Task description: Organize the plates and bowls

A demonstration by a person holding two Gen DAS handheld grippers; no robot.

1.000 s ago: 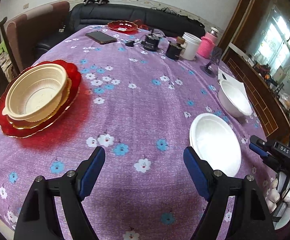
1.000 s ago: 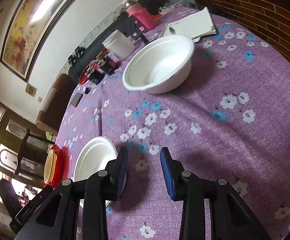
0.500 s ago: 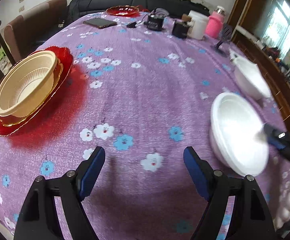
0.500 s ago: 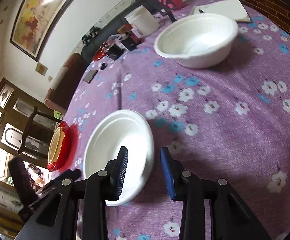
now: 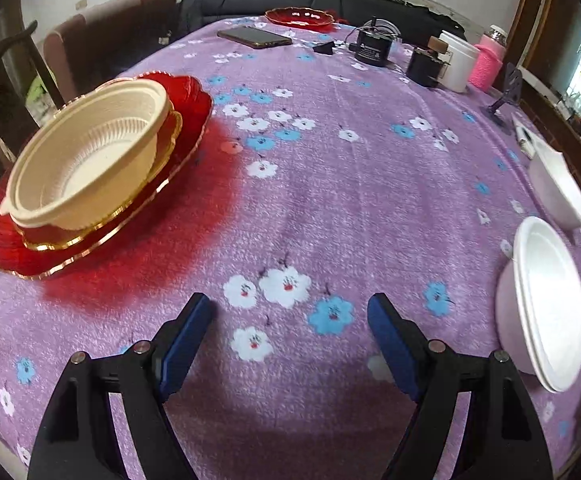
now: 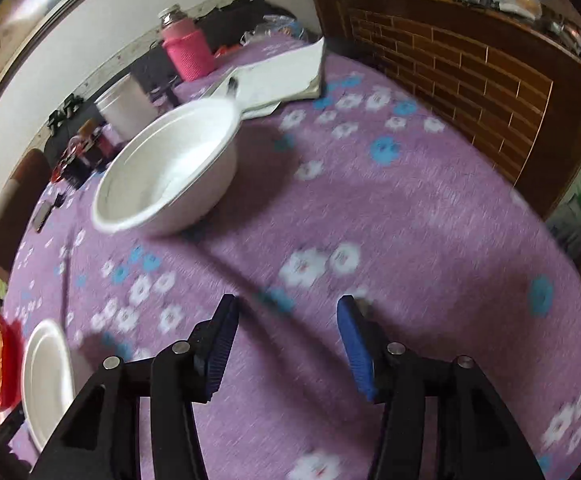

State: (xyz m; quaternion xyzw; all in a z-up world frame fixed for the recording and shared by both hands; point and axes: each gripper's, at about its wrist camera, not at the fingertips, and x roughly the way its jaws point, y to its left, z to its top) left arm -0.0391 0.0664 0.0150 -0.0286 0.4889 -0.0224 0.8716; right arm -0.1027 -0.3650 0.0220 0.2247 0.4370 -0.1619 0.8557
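Two white bowls remain loose near the table's right edge, the shallow one (image 5: 546, 304) nearer me and the deep one (image 6: 170, 172) beyond; left gripper (image 5: 290, 336) released and empty, right gripper (image 6: 286, 340) opening on nothing, so I should straddle the deep rim squarely before clenching.
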